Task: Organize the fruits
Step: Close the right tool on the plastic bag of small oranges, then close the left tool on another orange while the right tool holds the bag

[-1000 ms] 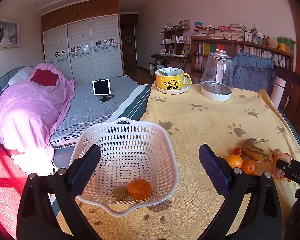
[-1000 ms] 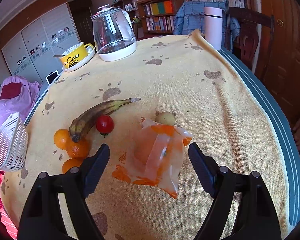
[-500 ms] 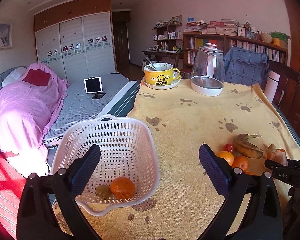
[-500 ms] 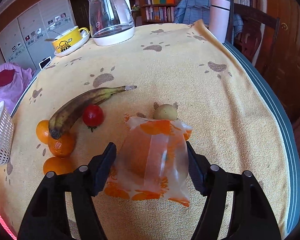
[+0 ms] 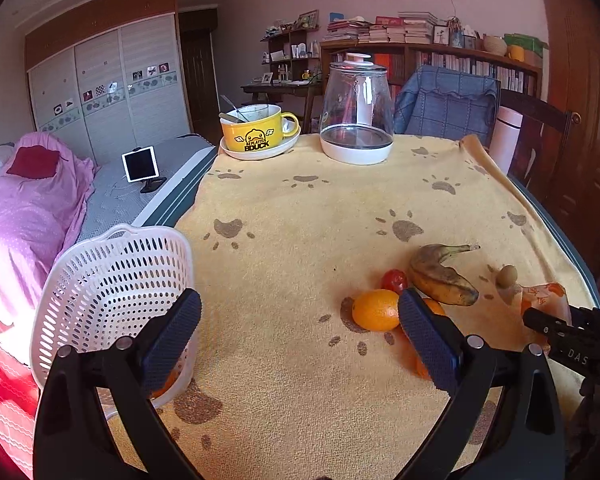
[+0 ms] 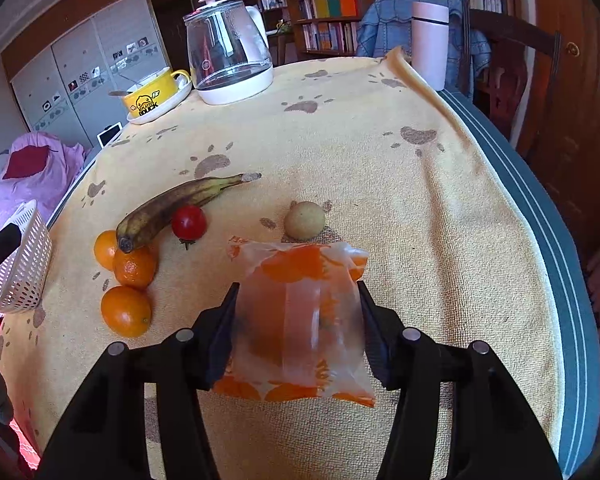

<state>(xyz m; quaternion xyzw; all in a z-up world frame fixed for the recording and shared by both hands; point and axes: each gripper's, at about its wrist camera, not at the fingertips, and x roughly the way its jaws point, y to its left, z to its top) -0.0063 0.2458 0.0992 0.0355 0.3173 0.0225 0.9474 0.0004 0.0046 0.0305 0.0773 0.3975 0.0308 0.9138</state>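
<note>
My right gripper (image 6: 298, 330) is closed in on the plastic bag (image 6: 300, 320), both fingers pressed against its sides; the bag is clear with orange prints and there is something orange and round inside, though I cannot tell exactly what through the film. Just past the bag at about twelve o'clock lies a small pale green-brown fruit (image 6: 304, 220), touching or nearly touching the bag's far edge. Toward ten o'clock sits a cherry tomato (image 6: 189, 222), close against a dark, overripe banana (image 6: 180, 206) whose stem points to one o'clock. The banana's blunt end rests over two oranges (image 6: 134, 266), and a third orange (image 6: 126, 311) lies just beside them at nine o'clock from my right fingers. Everything sits on a yellow towel (image 6: 380, 184) with paw prints. My left gripper (image 5: 300, 336) hangs wide open with nothing between its fingers, above bare towel. The white basket (image 5: 108, 280) is at its nine o'clock, at the towel's edge, tipped toward me, with a bit of orange showing low behind my left finger. From that side the nearest orange (image 5: 376, 309) is at about two o'clock, beside my right finger. Far across the table at twelve o'clock stand a yellow mug (image 5: 256, 128) on a saucer, a glass kettle (image 5: 356, 116) and a pink flask (image 6: 429, 46).
</note>
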